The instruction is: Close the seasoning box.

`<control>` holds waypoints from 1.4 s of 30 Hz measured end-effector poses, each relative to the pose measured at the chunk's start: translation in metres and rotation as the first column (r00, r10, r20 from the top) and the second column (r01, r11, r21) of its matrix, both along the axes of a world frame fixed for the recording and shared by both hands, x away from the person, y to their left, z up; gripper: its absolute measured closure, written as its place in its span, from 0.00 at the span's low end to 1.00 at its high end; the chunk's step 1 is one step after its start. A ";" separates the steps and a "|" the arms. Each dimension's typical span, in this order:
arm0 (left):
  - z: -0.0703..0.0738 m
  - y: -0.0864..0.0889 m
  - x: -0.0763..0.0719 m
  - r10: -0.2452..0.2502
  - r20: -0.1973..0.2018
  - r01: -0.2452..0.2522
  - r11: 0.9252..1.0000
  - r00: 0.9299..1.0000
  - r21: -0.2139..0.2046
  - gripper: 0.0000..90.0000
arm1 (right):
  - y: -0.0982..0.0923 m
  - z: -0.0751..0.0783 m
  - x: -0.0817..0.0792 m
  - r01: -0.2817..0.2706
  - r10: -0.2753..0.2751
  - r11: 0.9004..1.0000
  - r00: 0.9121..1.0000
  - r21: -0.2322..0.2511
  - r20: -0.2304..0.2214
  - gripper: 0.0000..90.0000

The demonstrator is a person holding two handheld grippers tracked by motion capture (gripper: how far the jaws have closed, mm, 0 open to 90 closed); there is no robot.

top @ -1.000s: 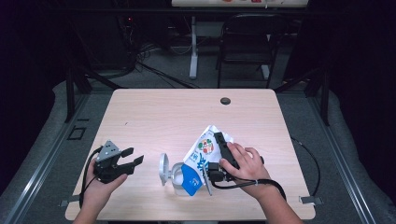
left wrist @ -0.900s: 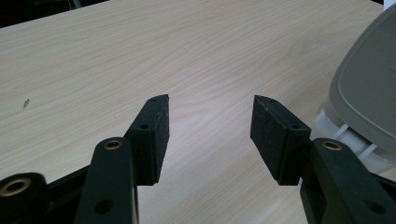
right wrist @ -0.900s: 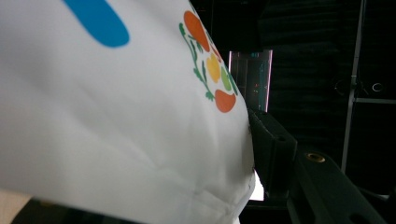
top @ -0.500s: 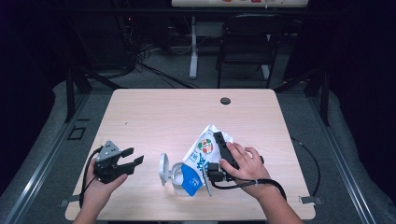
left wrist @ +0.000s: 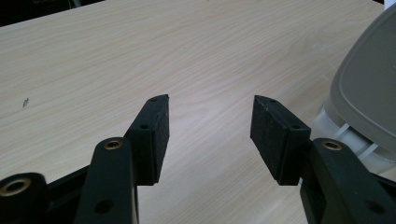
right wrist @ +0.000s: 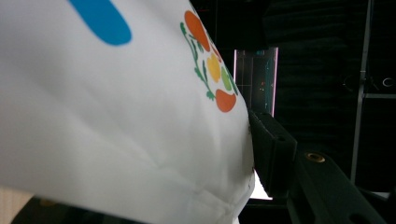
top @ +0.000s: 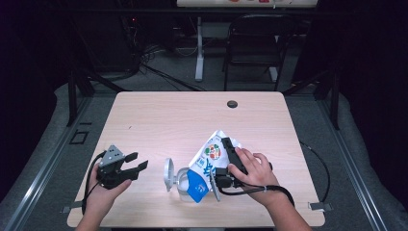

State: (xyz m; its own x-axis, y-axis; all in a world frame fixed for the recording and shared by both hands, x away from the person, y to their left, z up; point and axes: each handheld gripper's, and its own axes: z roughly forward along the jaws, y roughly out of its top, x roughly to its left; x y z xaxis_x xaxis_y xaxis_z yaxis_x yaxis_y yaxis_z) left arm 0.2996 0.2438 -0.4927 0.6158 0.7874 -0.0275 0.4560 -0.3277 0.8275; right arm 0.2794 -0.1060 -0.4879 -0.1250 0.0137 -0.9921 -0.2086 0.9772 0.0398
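White bag (top: pixel 208 161) with blue patch and fruit picture, tilted, gripped by right tool (top: pixel 226 168), left tool (top: pixel 132 166) wide, holding nothing.

A light wooden table (top: pixel 159 120) carries 1 clear lidded container (top: pixel 180 180), near its front edge.

Two grippers, a left gripper (top: pixel 131 168) and a right gripper (top: pixel 219 180). One bag (top: pixel 208 159). One clear tub (top: pixel 183 185) with one grey lid (top: pixel 168 174). One table (top: pixel 163 120). One chair (top: pixel 252 43) behind.
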 end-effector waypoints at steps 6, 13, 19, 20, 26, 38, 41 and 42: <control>0.000 0.000 0.000 -0.001 -0.002 0.001 1.000 1.000 0.000 0.53 | -0.003 -0.002 0.001 0.016 -0.014 0.999 0.999 0.043 -0.037 0.64; -0.001 0.000 0.000 -0.001 -0.001 0.001 1.000 1.000 -0.001 0.53 | -0.004 -0.005 0.001 0.023 -0.018 0.997 0.998 0.078 -0.067 0.64; -0.001 0.000 0.000 0.001 -0.001 -0.001 1.000 1.000 -0.003 0.53 | -0.005 -0.009 0.002 0.030 -0.019 0.993 0.995 0.111 -0.097 0.64; -0.001 0.000 0.000 0.001 -0.001 -0.001 1.000 1.000 -0.003 0.53 | -0.005 -0.009 0.001 0.037 -0.026 0.993 0.994 0.108 -0.104 0.64; -0.001 0.000 0.000 -0.001 -0.002 0.001 1.000 1.000 0.000 0.53 | -0.005 -0.013 0.000 0.047 -0.026 0.988 0.990 0.148 -0.138 0.64; -0.001 -0.001 0.000 -0.001 -0.003 0.001 1.000 1.000 0.000 0.53 | -0.007 -0.019 -0.001 0.067 -0.021 0.973 0.979 0.220 -0.204 0.65; -0.002 -0.001 0.000 -0.001 -0.003 0.001 1.000 1.000 0.001 0.53 | -0.008 -0.020 -0.002 0.079 -0.029 0.972 0.976 0.223 -0.217 0.65; -0.002 -0.001 0.000 -0.002 -0.003 0.002 1.000 1.000 0.002 0.53 | -0.008 -0.020 -0.002 0.086 -0.036 0.972 0.974 0.219 -0.222 0.65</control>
